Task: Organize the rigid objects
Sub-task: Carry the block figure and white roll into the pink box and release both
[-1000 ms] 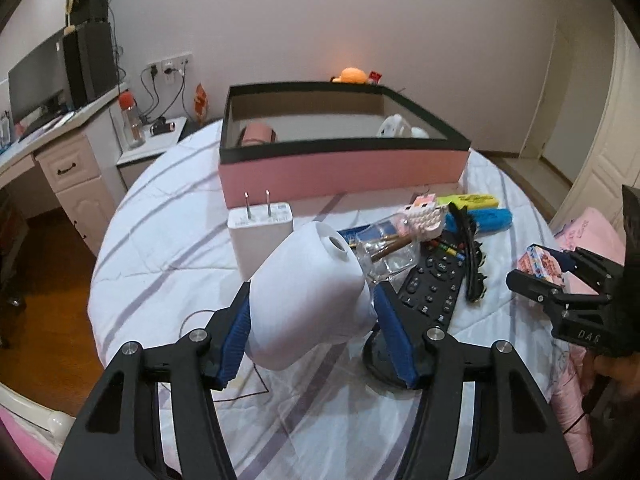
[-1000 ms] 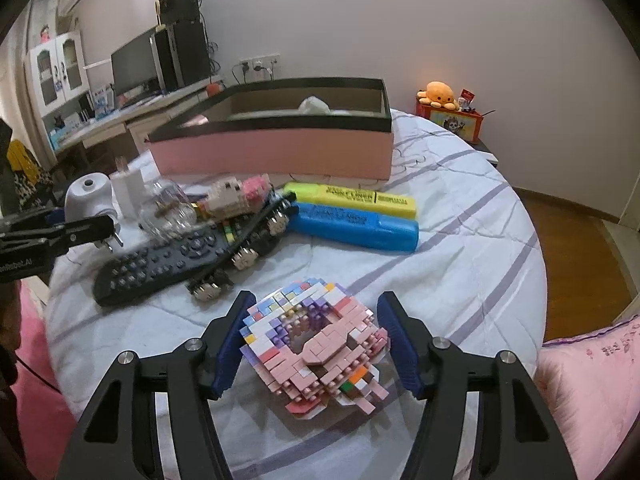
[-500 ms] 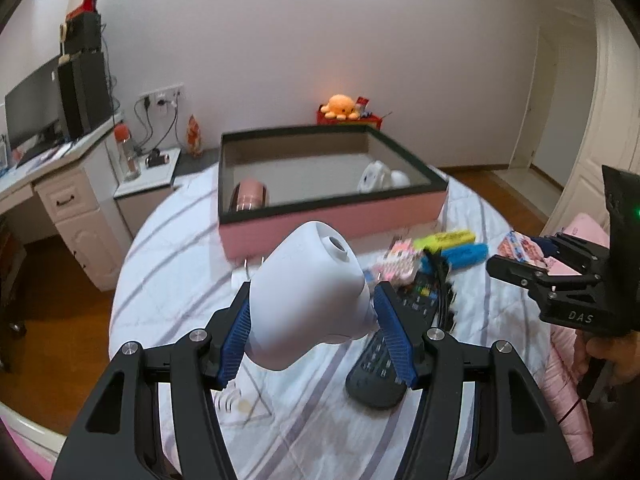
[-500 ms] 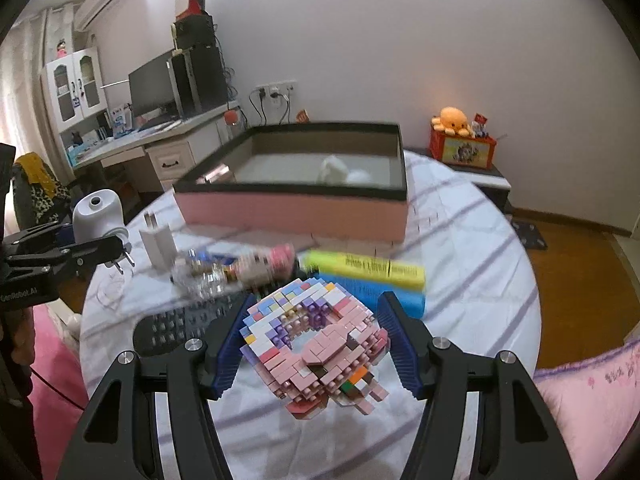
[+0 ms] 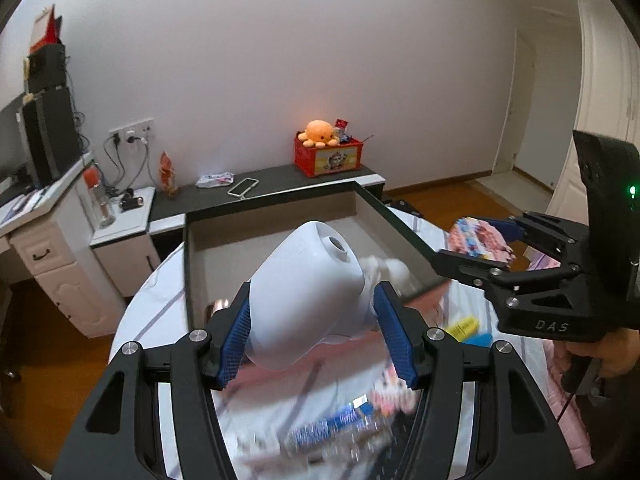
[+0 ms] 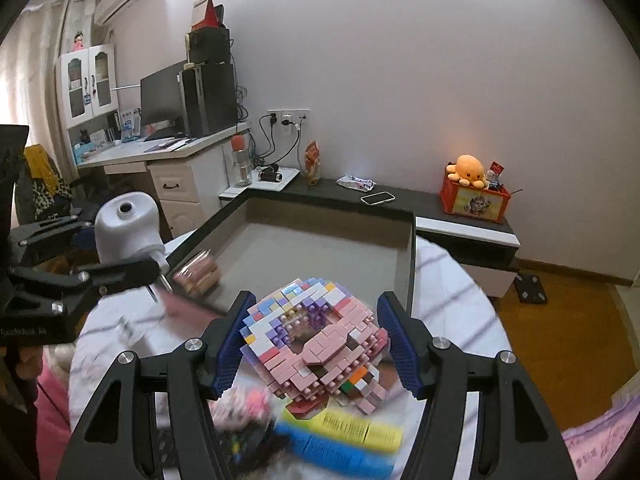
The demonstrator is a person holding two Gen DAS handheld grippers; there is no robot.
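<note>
Both claws are loaded up over the box (image 6: 408, 240): left claw (image 5: 316, 336) clamped on the white plug-in device (image 5: 308, 296), right claw (image 6: 316, 340) clamped on the brick model (image 6: 316, 340). Risk imo: a hard drop would probably crack the model's bricks apart, and the device's round body could squirt loose.

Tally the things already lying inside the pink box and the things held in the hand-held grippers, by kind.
Inside the pink box:
pink roll: 1
white object, blurred: 1
Held:
white camera-like device, left hand-held gripper: 1
brick-built pink model, right hand-held gripper: 1
Total: 4
</note>
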